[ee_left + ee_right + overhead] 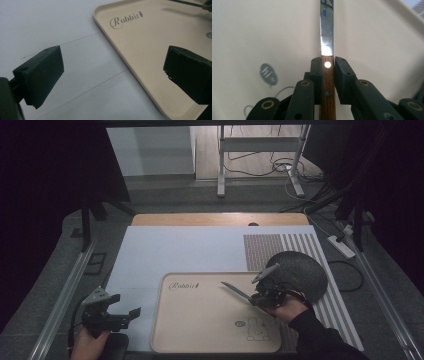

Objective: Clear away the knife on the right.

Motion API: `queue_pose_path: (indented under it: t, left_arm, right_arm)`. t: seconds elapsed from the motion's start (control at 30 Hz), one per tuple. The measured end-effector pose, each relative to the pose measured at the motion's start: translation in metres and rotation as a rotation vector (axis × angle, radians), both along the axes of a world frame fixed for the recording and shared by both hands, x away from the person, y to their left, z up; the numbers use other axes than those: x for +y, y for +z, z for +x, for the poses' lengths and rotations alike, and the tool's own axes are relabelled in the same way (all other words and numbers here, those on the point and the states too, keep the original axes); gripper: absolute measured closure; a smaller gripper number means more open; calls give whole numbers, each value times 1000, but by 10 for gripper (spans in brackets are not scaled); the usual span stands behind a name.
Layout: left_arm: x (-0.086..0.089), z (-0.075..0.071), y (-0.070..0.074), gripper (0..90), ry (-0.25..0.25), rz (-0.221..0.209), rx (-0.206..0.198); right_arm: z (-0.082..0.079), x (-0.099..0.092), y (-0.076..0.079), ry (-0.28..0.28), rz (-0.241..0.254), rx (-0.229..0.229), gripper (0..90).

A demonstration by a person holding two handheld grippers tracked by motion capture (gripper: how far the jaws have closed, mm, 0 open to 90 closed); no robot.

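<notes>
Both grippers are seen at the near edge of the table. By the right gripper (264,296) a knife (237,291) is clamped at its wooden handle (327,87), the pads pressed close on either side of the wood, so the jaws stand narrow. The blade (326,30) is pointed away from the hand, out over the beige tray (200,340), slightly raised above the tray floor as far as can be judged; its shadow is cast on the tray in the left gripper view. The left gripper (112,314) is held wide, with nothing between its jaws; in its own view the pale mat (62,25) and the rim of the tray (125,65) are seen between the two black pads (41,75).

As for progress, the picking up of the knife can be taken as done, since the handle is firmly gripped and the knife is carried over the tray. The setting down appears to be left: the blade is not yet laid on the tray floor, and the grip is not yet released. A dark round mat (300,272) lies just beside the tray at its far right corner, behind the right hand. The tray itself is bare apart from its printed word and rabbit drawing (258,327)
</notes>
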State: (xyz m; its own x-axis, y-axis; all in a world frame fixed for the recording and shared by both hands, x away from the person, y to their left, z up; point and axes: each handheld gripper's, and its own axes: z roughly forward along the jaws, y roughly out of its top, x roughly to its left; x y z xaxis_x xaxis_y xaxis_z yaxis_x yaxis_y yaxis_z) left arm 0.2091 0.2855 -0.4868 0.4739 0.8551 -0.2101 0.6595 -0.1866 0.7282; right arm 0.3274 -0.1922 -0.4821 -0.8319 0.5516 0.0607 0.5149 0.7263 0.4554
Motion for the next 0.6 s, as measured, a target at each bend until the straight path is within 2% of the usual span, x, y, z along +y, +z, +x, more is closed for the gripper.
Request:
queue_pose_path:
  t: [0.2,0.47,0.53,0.6]
  left_arm:
    - [0,0,0,33,-2,6,2]
    - [0,0,0,34,-3,6,2]
    - [0,0,0,34,-2,5,2]
    - [0,0,0,34,-1,5,2]
  right_arm:
    - [-16,8,-3,22,-21,1,772]
    - [-26,9,-13,50,-52,49,759]
    - [-26,9,-10,61,-43,44,703]
    - [-26,9,-5,62,-27,26,688]
